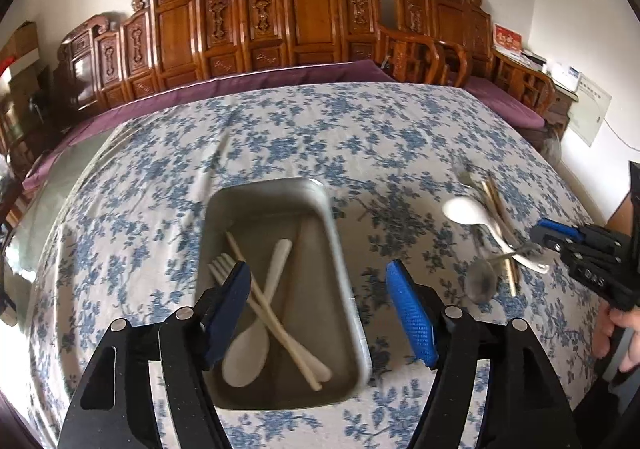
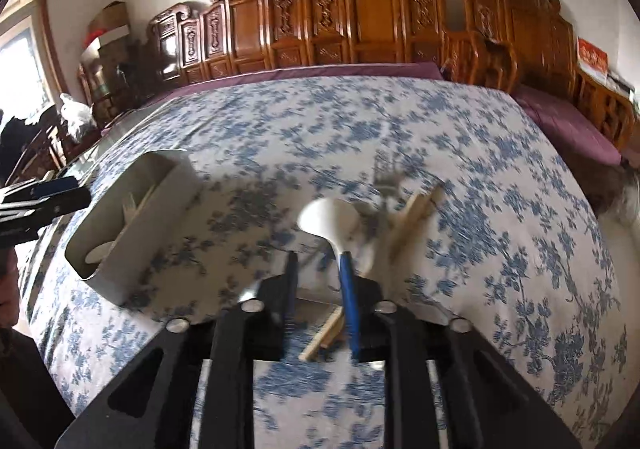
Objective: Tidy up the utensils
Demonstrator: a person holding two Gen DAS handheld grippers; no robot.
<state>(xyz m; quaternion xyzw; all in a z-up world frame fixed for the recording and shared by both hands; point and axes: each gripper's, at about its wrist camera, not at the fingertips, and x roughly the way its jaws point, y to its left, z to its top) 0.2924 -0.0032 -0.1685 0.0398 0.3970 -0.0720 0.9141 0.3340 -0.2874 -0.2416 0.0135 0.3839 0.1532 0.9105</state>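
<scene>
Just ahead of the right tool (image 2: 318, 263), between and slightly beyond its tips, lies the loose pile still to be sorted: a white spoon (image 2: 325, 220) with its bowl pointing away from the tool, a metal fork (image 2: 385, 185) behind it, a pair of wooden chopsticks (image 2: 414, 215) to the tool's right, and a metal spoon (image 1: 482, 281) seen only from the left wrist. The white spoon looks like ceramic or hard plastic, so I judge it stiff, smooth and likely to slip or chip; its narrow handle, nearest the tool, seems the best place to take hold. The chopsticks should be light and rigid but prone to roll apart unless pinched together near the middle. The right tool's jaws stand slightly apart with nothing clamped; the white spoon's handle runs close by the blue pad, though blur hides whether they touch

Under the left tool (image 1: 320, 297) sits the grey rectangular tray (image 1: 344, 249), holding a white fork (image 1: 222, 265), another white spoon (image 1: 248, 353) and crossed pale chopsticks (image 1: 280, 313). That tool gapes wide and empty over the tray. Everything rests on the floral-clothed bench (image 1: 160, 189)
</scene>
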